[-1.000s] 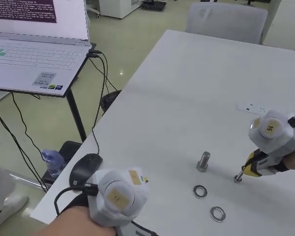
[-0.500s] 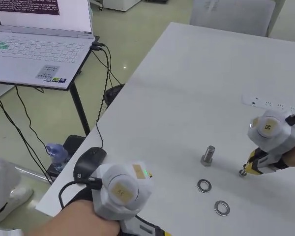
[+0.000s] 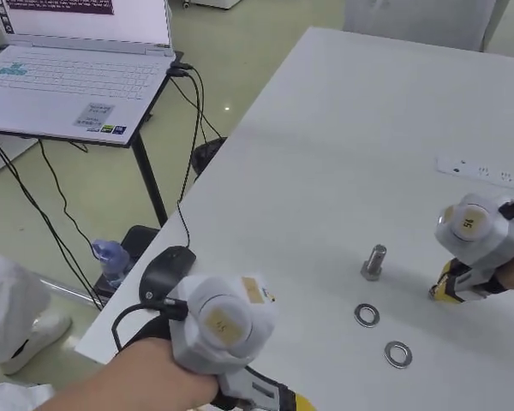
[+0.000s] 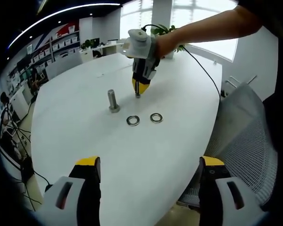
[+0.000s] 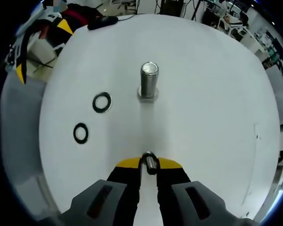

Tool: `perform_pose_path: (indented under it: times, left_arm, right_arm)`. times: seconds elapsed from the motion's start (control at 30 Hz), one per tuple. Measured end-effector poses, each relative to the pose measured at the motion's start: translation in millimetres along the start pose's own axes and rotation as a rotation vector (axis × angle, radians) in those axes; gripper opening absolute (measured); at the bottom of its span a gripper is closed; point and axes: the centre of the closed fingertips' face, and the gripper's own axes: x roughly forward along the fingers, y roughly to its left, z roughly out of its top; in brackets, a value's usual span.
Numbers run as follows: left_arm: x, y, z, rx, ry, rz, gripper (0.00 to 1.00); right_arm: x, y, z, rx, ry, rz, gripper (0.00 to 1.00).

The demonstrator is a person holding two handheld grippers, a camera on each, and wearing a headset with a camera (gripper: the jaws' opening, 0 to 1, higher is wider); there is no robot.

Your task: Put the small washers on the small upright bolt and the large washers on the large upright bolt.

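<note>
Jaws of left gripper (image 4: 149, 164) gaping wide, holding nothing, hovering above table (image 4: 85, 75) edge. Ahead of it, washer (image 4: 156, 117) and second washer (image 4: 133, 120) lying flat, apart, left of right gripper (image 5: 149, 165). Right gripper pinching small bolt (image 4: 137, 92) upright; large bolt (image 5: 149, 80) standing just beyond its tips.

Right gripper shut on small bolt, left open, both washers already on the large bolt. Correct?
No: the washers lie flat on the table beside the large bolt, not on it, per the right gripper view. The rest stands.
</note>
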Motion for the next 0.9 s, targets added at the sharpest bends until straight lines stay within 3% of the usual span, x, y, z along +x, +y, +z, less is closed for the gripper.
perform_pose_path:
  times: [0.9]
  left_arm:
    - [-3.7, -5.2, -1.8, -0.012, 0.006, -0.017, 0.79]
  right_arm:
    - [-4.0, 1.9, 3.0, 0.012, -0.006, 0.008, 0.18]
